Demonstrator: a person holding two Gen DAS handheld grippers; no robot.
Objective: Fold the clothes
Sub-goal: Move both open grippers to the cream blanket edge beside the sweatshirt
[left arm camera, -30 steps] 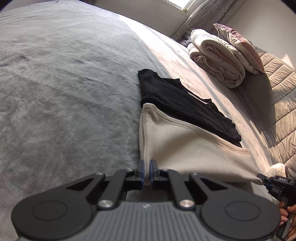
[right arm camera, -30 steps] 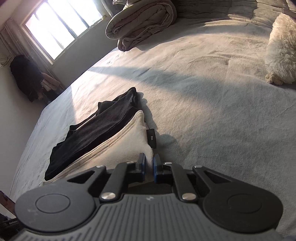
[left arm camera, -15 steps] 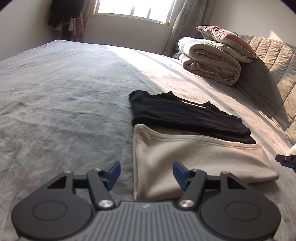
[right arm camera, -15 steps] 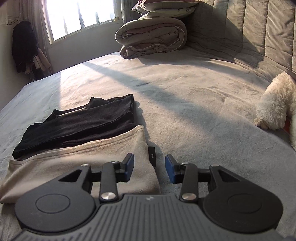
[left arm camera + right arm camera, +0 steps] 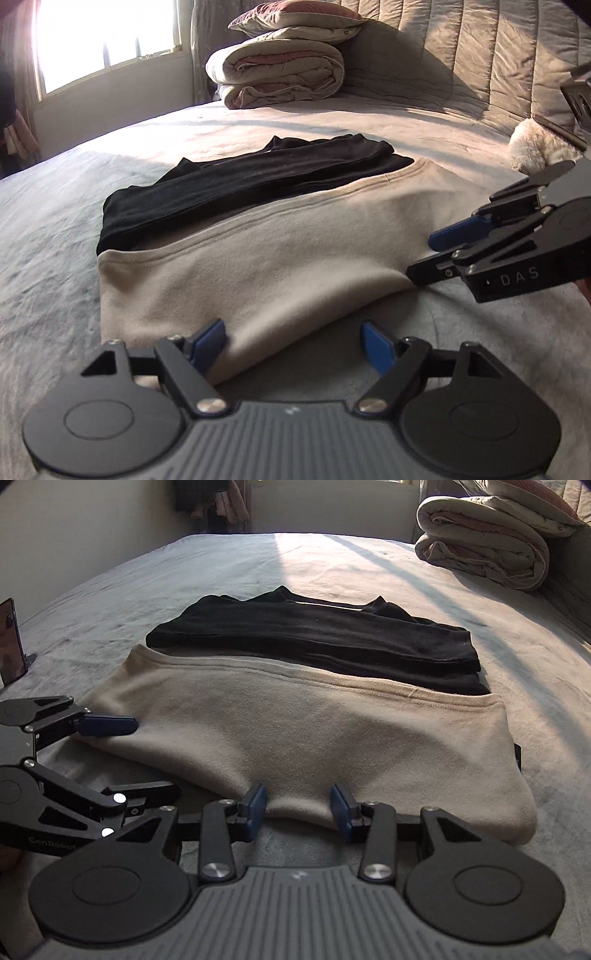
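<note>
Both your left gripper [image 5: 295, 341] and right gripper [image 5: 298, 806] have let go, jaws now spread. The beige garment [image 5: 295, 731] lies doubled over beside the black garment [image 5: 314, 638]; that fold looks placed.

Strong daylight from the overexposed window [image 5: 107, 40] puts a bright band across the bed [image 5: 332, 561]; the foreground is in shadow, and the edges curve.
</note>
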